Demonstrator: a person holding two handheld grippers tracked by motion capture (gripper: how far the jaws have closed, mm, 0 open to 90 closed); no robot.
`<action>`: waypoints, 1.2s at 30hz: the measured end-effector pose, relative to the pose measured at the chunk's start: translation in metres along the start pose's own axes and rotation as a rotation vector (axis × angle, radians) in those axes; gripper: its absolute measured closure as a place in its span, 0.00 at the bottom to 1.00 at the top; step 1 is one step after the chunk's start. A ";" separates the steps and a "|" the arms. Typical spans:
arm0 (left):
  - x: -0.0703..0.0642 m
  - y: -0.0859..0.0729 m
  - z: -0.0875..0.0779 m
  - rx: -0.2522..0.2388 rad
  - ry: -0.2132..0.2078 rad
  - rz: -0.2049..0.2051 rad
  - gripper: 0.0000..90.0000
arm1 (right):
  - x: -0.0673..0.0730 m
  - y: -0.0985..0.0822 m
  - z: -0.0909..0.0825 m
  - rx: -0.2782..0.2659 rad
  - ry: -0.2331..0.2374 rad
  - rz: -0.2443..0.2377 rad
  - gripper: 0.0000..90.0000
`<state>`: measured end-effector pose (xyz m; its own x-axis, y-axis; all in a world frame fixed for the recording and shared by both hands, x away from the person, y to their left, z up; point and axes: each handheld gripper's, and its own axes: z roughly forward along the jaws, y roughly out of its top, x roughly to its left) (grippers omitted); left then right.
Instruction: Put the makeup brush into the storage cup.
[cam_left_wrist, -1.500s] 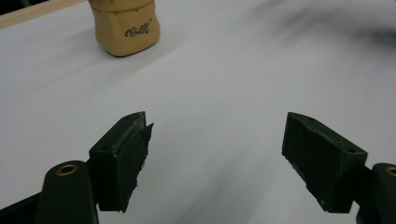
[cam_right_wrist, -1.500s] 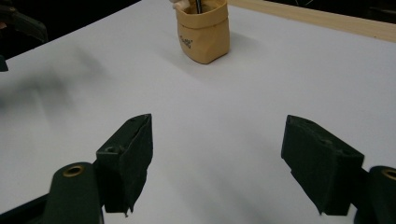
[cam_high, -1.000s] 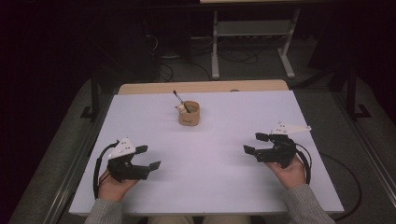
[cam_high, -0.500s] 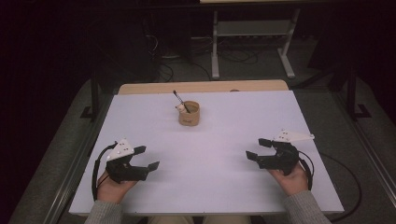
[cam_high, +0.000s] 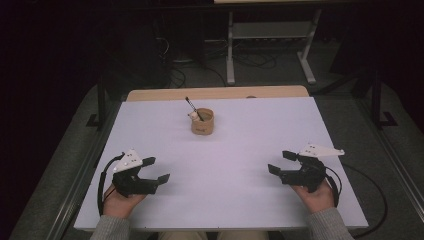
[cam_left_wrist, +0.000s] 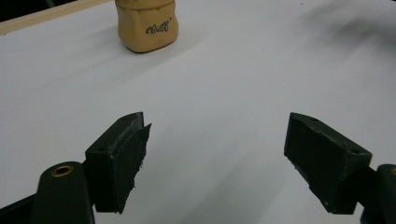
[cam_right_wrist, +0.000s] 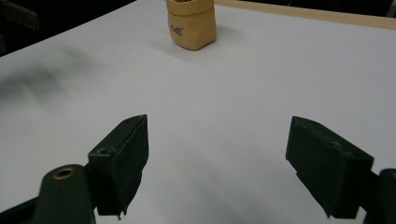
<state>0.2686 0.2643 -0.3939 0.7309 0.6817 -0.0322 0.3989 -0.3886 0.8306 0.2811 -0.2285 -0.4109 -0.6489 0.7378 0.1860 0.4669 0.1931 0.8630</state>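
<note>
A small tan cup (cam_high: 202, 121) stands upright at the back middle of the white table (cam_high: 250, 130), with a dark stick (cam_high: 192, 106) leaning out of it. The left gripper view has the cup (cam_left_wrist: 147, 25) far ahead, and the right gripper view has it (cam_right_wrist: 191, 23) far ahead too. My left gripper (cam_high: 159, 169) rests near the front left, open and empty, its jaws (cam_left_wrist: 217, 140) wide apart over bare table. My right gripper (cam_high: 278, 161) lies near the front right and points left. Its jaws (cam_right_wrist: 217, 140) have just been opening, and nothing is between them.
A wooden strip (cam_high: 215, 93) runs along the table's far edge. Behind the table, a metal stand (cam_high: 270, 45) and loose cables (cam_high: 180, 75) sit on the dark floor. Each gripper's cable trails off toward the near table edge.
My right hand has slid a little toward the front edge, and its jaws stand slightly wider. The left hand and the cup have stayed put.
</note>
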 end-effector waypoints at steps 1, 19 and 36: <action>0.000 0.000 0.000 0.000 -0.001 0.000 0.23 | 0.000 -0.001 -0.001 -0.003 -0.004 -0.001 0.22; 0.002 -0.005 0.005 0.016 -0.013 -0.008 0.21 | 0.000 -0.011 -0.013 -0.006 -0.018 0.010 0.21; 0.000 -0.005 0.008 0.023 -0.023 0.003 0.21 | -0.001 -0.013 -0.017 -0.017 -0.023 0.005 0.19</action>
<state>0.2713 0.2611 -0.4026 0.7442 0.6665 -0.0429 0.4096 -0.4048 0.8175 0.2659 -0.2423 -0.4141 -0.6324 0.7535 0.1797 0.4595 0.1782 0.8701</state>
